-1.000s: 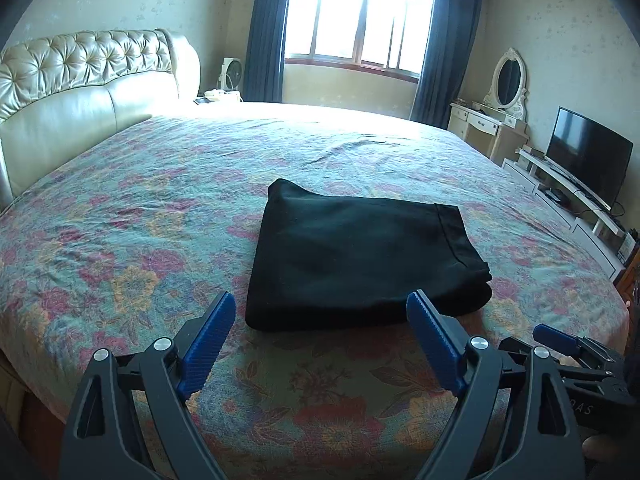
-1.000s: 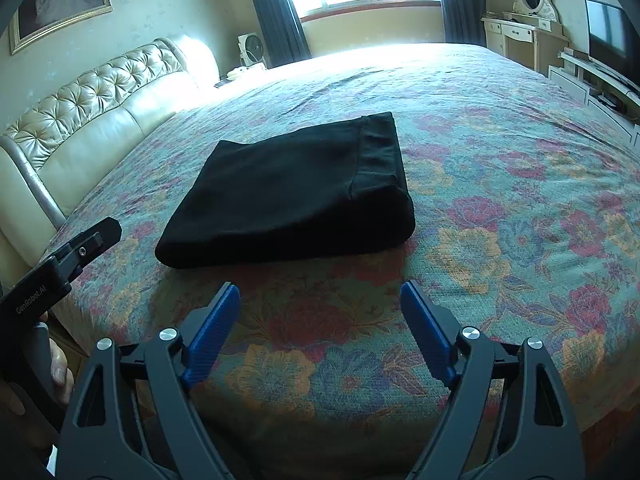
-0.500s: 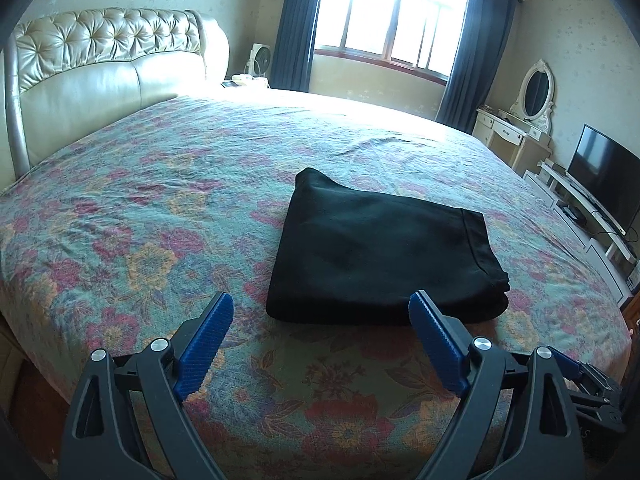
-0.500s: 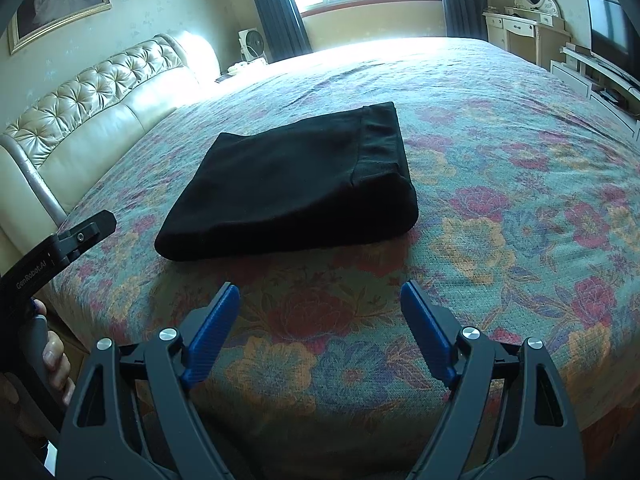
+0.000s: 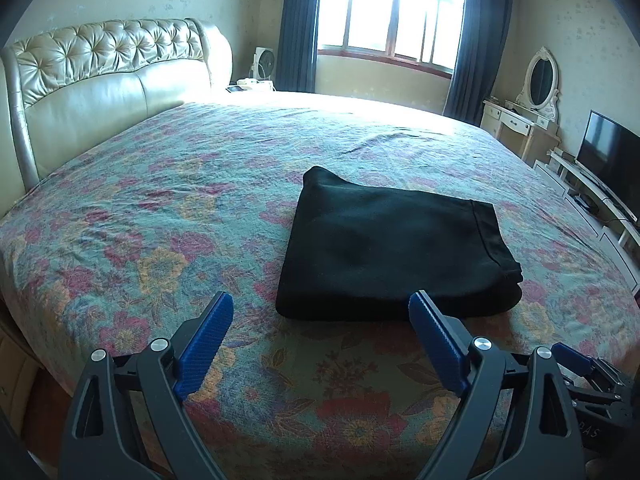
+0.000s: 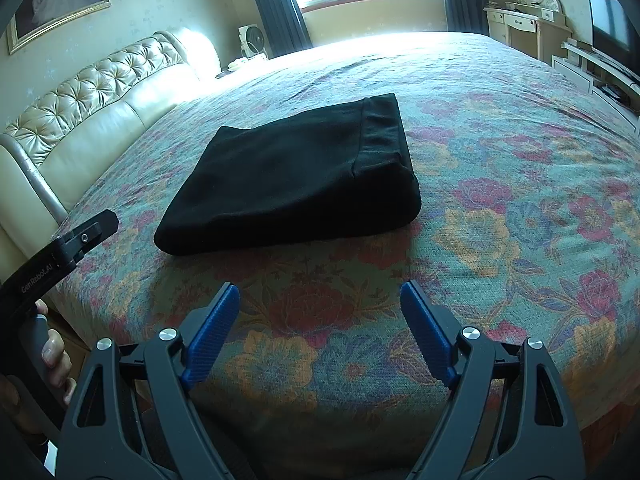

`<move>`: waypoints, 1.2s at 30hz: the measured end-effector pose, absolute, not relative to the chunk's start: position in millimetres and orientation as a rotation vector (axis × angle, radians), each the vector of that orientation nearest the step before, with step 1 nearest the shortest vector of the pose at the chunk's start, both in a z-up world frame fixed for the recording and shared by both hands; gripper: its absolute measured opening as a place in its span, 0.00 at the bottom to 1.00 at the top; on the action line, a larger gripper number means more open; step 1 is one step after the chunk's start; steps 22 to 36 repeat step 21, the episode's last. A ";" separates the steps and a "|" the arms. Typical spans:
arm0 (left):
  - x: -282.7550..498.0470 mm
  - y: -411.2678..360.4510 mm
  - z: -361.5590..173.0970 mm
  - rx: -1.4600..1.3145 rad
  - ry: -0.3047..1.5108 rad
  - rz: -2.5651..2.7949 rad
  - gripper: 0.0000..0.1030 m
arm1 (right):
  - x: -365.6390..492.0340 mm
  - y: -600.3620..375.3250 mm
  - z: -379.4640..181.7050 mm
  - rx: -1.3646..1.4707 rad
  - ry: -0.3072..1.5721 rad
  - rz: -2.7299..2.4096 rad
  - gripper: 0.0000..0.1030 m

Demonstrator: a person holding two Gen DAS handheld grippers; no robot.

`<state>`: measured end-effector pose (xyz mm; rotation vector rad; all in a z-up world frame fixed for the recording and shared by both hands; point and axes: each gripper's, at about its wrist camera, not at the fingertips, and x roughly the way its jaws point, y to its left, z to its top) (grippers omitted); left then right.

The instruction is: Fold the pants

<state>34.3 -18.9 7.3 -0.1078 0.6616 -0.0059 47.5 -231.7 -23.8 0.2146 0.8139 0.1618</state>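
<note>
We see one pair of black pants (image 5: 392, 248) lying on the bed (image 5: 168, 216), already gathered into a thick, roughly rectangular bundle, just ahead of the left claw (image 5: 318, 330) and ahead and a little to the left of the right claw (image 6: 320, 316). Both claws stand spread wide and empty, each short of the fabric with a strip of flowered bedspread between their tips and the near fold; neither touches the cloth. We judge the pants soft and limp, light enough for a single claw, with no stiffness to keep a shape once lifted, so the layers would sag and slide apart if taken by one ply only. The knit looks matte and not slippery, and nothing about it is fragile. If we had to take hold, we would pinch the whole stack at the rounded near edge, where all the layers meet, or at the waistband (image 6: 380, 128) on the side of the bundle to the right of the claws, which looks the firmest band. By count: one garment, one bed, two claws, and a television (image 5: 608, 152) far off to the right.
</note>
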 end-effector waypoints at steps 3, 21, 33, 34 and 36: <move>29.9 -21.0 9.6 -0.102 0.637 -0.005 0.86 | 47.2 -231.7 -24.4 0.216 0.814 0.163 0.80; 31.0 -9.2 11.2 -0.231 0.666 -0.055 0.86 | 44.9 -243.6 -23.0 0.241 0.806 0.147 0.81; 31.0 -9.2 11.2 -0.231 0.666 -0.055 0.86 | 44.9 -243.6 -23.0 0.241 0.806 0.147 0.81; 31.0 -9.2 11.2 -0.231 0.666 -0.055 0.86 | 44.9 -243.6 -23.0 0.241 0.806 0.147 0.81; 31.0 -9.2 11.2 -0.231 0.666 -0.055 0.86 | 44.9 -243.6 -23.0 0.241 0.806 0.147 0.81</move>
